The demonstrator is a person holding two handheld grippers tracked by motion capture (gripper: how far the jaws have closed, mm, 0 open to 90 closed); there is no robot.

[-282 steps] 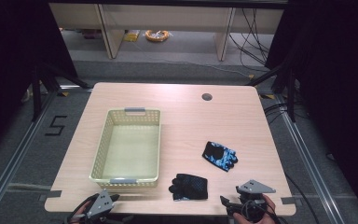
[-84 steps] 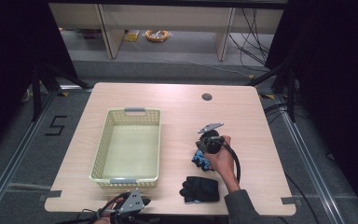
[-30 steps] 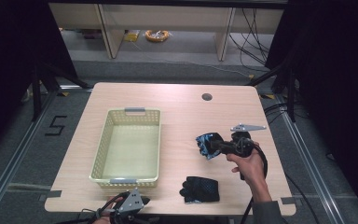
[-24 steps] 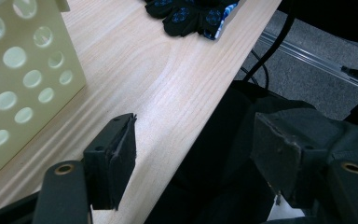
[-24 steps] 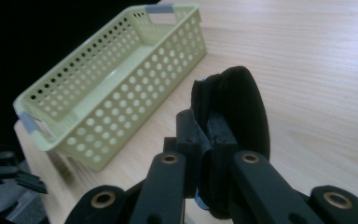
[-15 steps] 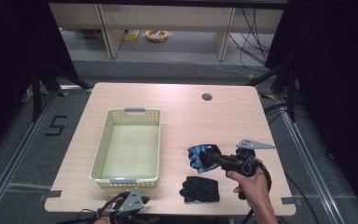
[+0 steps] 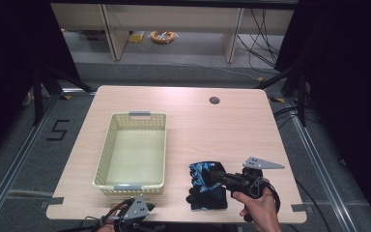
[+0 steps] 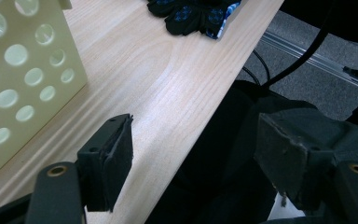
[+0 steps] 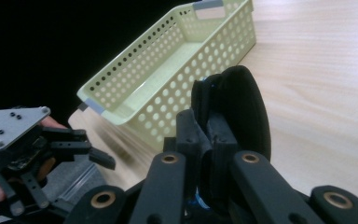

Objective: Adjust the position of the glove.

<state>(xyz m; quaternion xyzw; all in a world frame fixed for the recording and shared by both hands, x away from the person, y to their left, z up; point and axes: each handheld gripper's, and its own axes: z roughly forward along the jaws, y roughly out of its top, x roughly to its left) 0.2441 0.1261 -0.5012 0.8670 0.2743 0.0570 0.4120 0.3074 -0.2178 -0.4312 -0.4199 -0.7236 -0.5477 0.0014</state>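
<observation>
My right gripper (image 7: 211, 175) is shut on a blue-patterned glove (image 7: 199, 172), held low at the front of the table. The glove hangs just over, or against, a black glove (image 7: 207, 198) lying by the front edge; I cannot tell whether they touch. In the right gripper view the jaws (image 9: 209, 126) pinch the dark glove fabric (image 9: 242, 107). My left gripper (image 7: 134, 212) sits at the table's front edge below the basket (image 7: 130, 116). Its jaws (image 8: 193, 144) have just been opening and stand wide apart with nothing between them. The two gloves (image 8: 191, 11) lie ahead of it.
The pale yellow perforated basket (image 9: 168, 79) stands left of centre with nothing in it, its wall (image 8: 23, 70) close beside my left jaw. A round cable hole (image 7: 214, 100) is at the table's back. Bare wood stretches right and behind the gloves.
My right gripper has carried the patterned glove from the right-middle of the table toward the front and left, down to the black glove. The left gripper stayed put.
</observation>
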